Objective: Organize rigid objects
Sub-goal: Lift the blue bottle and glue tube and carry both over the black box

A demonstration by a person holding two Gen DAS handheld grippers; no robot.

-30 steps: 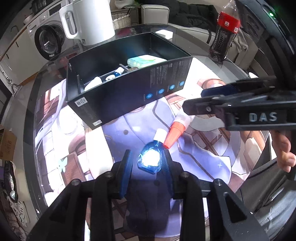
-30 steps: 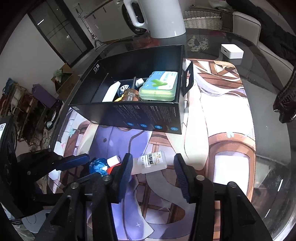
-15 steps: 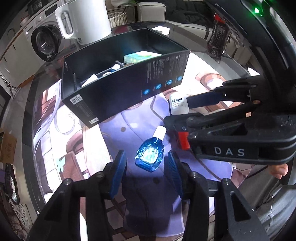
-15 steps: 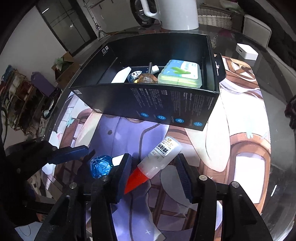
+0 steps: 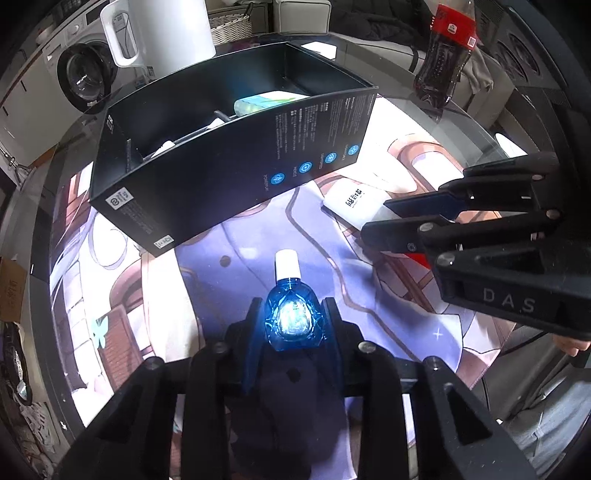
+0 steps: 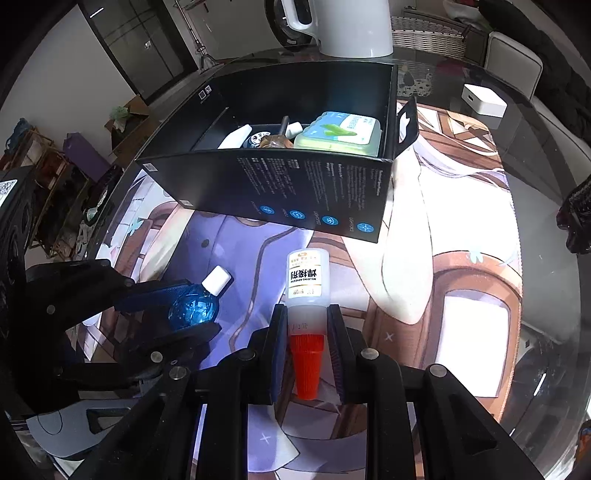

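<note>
My left gripper (image 5: 291, 317) is shut on a small blue bottle (image 5: 292, 320) with a white cap, held just above the printed mat; it also shows in the right wrist view (image 6: 194, 308). My right gripper (image 6: 306, 323) is shut on a white glue bottle (image 6: 306, 280) with an orange-red cap, cap toward me; its white body shows in the left wrist view (image 5: 354, 205). The black open box (image 5: 236, 177) stands ahead of both grippers and holds a green pack (image 6: 341, 133) and several small bottles (image 6: 236, 136).
A white kettle (image 5: 166, 33) stands behind the box. A cola bottle (image 5: 445, 51) stands at the far right on the glass table. A small white box (image 6: 482, 99) lies beyond the mat (image 6: 443, 280).
Both grippers have closed: the left on the blue bottle, the right on the glue bottle. Both have lifted and drawn closer to the black box.
</note>
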